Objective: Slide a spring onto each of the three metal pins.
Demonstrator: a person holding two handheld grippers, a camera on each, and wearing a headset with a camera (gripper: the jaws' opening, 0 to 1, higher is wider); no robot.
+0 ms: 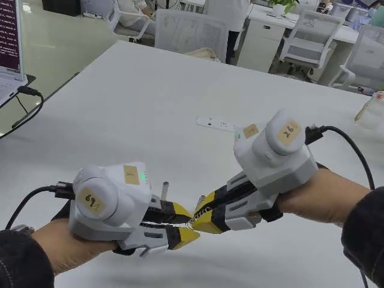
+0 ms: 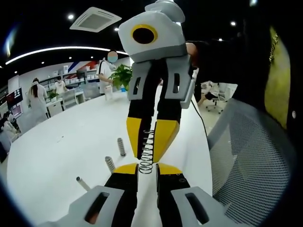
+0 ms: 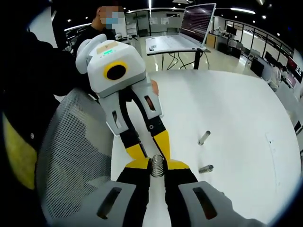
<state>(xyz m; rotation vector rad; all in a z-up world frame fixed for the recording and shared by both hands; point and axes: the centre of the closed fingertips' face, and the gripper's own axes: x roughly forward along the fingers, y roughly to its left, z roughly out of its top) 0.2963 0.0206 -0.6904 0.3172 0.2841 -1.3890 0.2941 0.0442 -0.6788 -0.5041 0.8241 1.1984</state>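
Lengthwise: spring (image 2: 146, 151), left tool (image 2: 147, 168) to right tool (image 3: 157, 165)

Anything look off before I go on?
The spring is gripped at both ends, by the left gripper and the right gripper, above the table, its coils looking stretched apart. Nothing else stands out.
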